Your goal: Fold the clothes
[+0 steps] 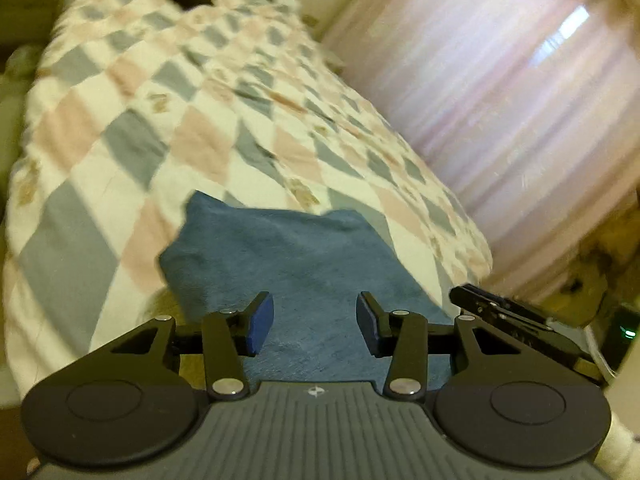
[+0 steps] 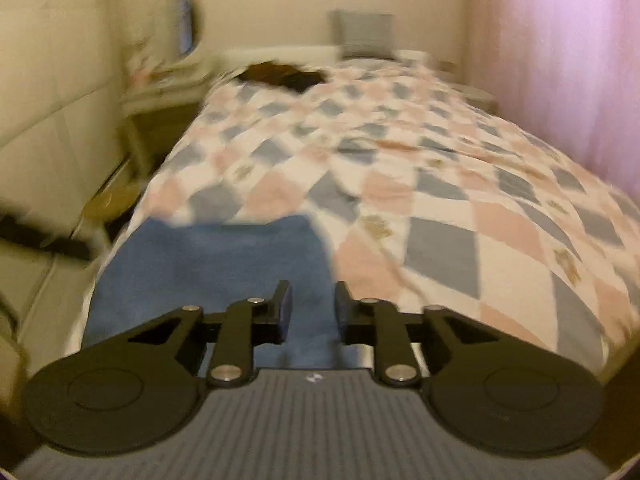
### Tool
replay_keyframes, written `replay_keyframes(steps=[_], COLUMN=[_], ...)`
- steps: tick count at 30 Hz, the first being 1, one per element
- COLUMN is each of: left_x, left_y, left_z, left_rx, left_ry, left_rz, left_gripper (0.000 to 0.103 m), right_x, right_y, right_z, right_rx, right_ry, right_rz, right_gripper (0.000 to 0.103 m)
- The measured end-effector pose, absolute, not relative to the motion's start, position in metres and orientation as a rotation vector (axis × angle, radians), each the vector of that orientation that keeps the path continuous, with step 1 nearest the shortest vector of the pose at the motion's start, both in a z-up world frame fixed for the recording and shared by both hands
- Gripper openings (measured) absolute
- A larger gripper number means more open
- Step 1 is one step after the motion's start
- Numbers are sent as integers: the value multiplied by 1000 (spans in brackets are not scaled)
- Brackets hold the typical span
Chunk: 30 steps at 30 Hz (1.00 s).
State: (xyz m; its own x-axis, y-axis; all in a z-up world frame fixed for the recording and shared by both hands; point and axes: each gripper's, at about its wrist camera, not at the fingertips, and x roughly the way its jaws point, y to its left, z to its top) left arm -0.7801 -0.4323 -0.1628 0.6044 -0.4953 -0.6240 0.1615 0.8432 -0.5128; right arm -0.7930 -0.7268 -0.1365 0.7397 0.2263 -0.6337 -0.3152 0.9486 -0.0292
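While both grippers hover empty, blue cloth point(image 1: 304, 264) lies on quilt point(image 1: 132, 128)

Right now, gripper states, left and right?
Left gripper: open, holding nothing, above the blue fleece garment.
Right gripper: narrow gap between jaws, nothing held.

One blue garment point(image 1: 304, 256), one checked quilt point(image 1: 168, 112), two grippers.

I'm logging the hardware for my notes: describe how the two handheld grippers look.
Both look alike. The left gripper and right gripper each have black linkage arms with silver rivets, two round black discs, blue finger pads and a grey ribbed body bearing a small white logo.
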Motion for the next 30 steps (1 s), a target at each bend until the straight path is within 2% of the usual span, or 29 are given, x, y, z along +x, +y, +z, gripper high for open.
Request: replay_keyframes(steps=[2, 3, 5, 9, 14, 17, 19, 22, 25, 26, 27, 30], left_x=[-769, -763, -753, -744, -742, -743, -739, -725, -706, -701, -695, -683], left_y=[-443, -446, -448, -445, -451, -456, -458, -460, -464, -465, -467, -466], left_z=[-191, -207, -225, -238, -218, -193, -177, -162, -162, -166, -169, -188], left_rx=[-382, -368, -363, -418, -343, -284, -267, -272, -280, -281, -279, -269], left_ry=[875, 887, 866, 846, 873, 851, 820, 773, 753, 754, 756, 764], left_rz=[-365, -360, -375, -387, -388, -393, -405, -412, -397, -388, -375, -302], left_gripper=[36, 23, 9, 9, 9, 26, 27, 27, 26, 21, 11, 7], right_x=[-791, -788, -782, -777, -772, -768, -760, -746, -716, -702, -691, -655], right_y=[-731, -740, -758, -770, -768, -763, -759, -742, -716, -704, -694, -674], right_z=[-171, -184, -204, -218, -203, -186, -169, -140, -123, -122, -123, -149], right_rx=[-159, -117, -22, 57, 70, 88, 95, 32, -30, -63, -96, -169], right_ry=[719, 731, 738, 697, 783, 841, 847, 772, 685, 670, 653, 679], right_rz=[275, 262, 232, 247, 256, 261, 255, 285, 362, 390, 413, 437], right_gripper=[10, 10, 10, 10, 10, 13, 20, 20, 20, 20, 18, 14])
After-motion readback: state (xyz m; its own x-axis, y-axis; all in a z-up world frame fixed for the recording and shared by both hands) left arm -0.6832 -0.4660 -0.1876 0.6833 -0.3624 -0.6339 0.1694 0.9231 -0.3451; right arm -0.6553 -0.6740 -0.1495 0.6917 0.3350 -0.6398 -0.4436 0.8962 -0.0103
